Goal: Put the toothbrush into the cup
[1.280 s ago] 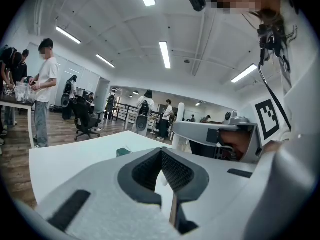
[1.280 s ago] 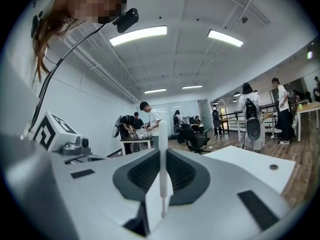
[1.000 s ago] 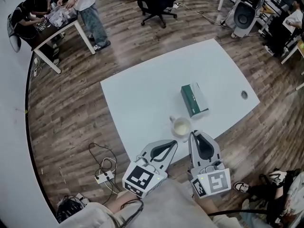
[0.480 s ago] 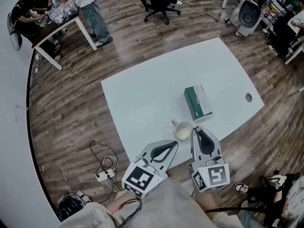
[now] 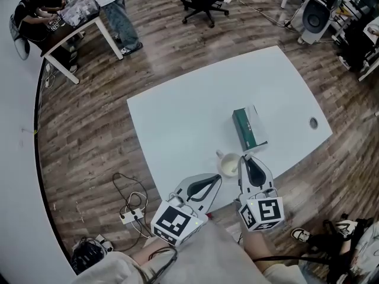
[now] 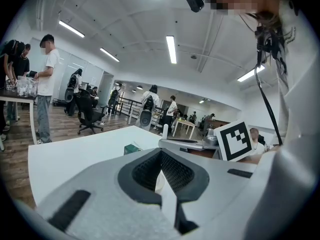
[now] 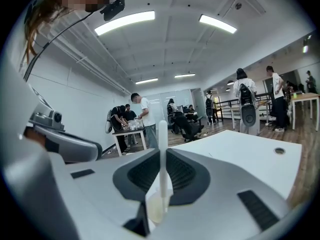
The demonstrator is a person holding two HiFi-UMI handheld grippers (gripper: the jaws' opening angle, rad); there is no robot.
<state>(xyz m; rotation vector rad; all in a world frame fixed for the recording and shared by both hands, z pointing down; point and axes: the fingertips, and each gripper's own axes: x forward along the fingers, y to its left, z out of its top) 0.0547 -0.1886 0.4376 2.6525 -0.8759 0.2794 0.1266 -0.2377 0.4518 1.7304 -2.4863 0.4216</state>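
Observation:
A white cup (image 5: 228, 164) stands near the front edge of the white table (image 5: 177, 117). My right gripper (image 5: 246, 157) reaches to the cup's right rim and is shut on a white toothbrush (image 7: 163, 131). The brush stands upright between the jaws, its lower end over or in the cup (image 7: 154, 210); I cannot tell which. My left gripper (image 5: 218, 178) hangs at the table's front edge just left of the cup, jaws together with nothing in them. The left gripper view shows the toothbrush (image 6: 165, 131) sticking up above the right gripper.
A green box (image 5: 249, 127) lies just behind the cup. A round cable hole (image 5: 313, 122) sits near the table's right edge. A power strip with cables (image 5: 131, 215) lies on the wood floor at the left. People stand at a far table (image 5: 71, 22).
My right gripper has moved forward with the toothbrush, from behind the cup to its right rim. The left gripper has stayed put.

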